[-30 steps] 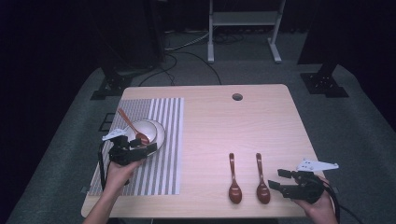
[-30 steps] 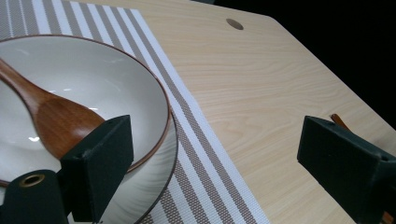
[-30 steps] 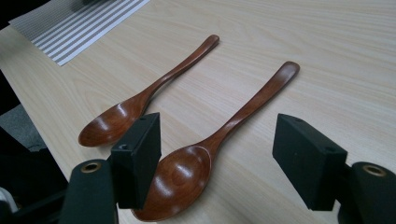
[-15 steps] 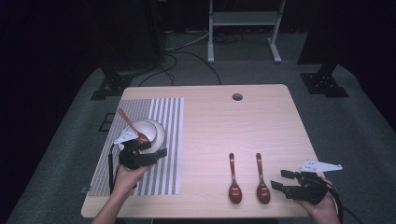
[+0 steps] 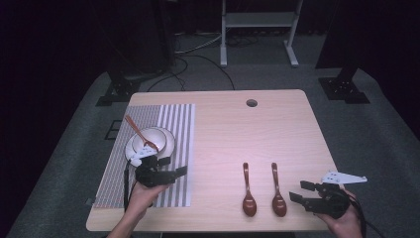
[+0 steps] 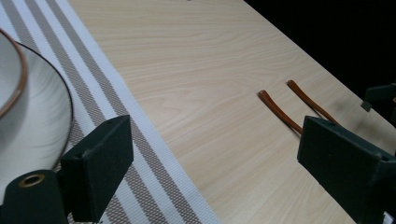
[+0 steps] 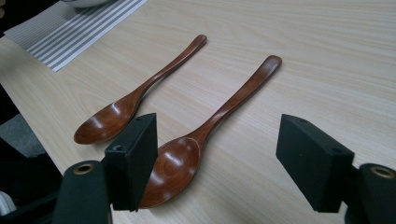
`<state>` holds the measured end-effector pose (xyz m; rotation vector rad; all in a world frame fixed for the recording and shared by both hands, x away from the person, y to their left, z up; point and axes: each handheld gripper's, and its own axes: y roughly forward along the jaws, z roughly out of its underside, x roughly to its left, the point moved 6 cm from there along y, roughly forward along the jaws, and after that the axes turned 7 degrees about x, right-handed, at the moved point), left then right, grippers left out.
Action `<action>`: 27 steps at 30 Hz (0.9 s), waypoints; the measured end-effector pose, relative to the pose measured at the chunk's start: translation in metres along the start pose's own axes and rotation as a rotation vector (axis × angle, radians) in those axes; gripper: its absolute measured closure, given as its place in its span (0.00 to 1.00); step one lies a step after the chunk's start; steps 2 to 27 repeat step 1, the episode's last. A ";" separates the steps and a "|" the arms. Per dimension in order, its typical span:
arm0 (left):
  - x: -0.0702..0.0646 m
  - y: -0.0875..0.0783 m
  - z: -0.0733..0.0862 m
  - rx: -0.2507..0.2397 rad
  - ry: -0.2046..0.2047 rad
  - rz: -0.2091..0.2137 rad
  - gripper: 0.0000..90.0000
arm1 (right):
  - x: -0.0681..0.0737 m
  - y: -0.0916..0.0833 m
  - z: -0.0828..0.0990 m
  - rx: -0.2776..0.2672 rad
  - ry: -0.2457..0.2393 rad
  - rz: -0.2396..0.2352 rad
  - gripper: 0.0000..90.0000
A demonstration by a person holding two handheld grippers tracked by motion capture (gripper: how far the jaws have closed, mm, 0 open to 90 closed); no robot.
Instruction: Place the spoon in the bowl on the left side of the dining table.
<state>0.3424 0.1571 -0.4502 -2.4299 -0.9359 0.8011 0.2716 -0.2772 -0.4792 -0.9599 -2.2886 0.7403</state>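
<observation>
Work in hand: moving wooden spoons from the bare table into the bowl (image 5: 152, 140) on the striped mat (image 5: 176, 124).
Done: one spoon (image 5: 140, 133) leans in the bowl, at the table's left side.
Left: two spoons, the left one (image 5: 247, 189) and the right one (image 5: 277, 190), lie side by side near the table's near edge.
Left gripper (image 5: 179, 171): jaws apart, empty, just right of the bowl, over the mat.
Right gripper (image 5: 299, 190): jaws spread wide, empty, just right of the right spoon's bowl end; likely the next pick.
</observation>
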 end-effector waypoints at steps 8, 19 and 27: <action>-0.002 0.001 0.001 -0.001 -0.001 0.007 0.11 | 0.000 -0.001 0.000 -0.004 0.004 0.002 0.30; -0.002 0.001 0.001 -0.001 -0.001 0.007 0.11 | 0.000 -0.001 0.000 -0.004 0.004 0.002 0.30; -0.002 0.001 0.001 -0.001 -0.001 0.007 0.11 | 0.000 -0.001 0.000 -0.004 0.004 0.002 0.30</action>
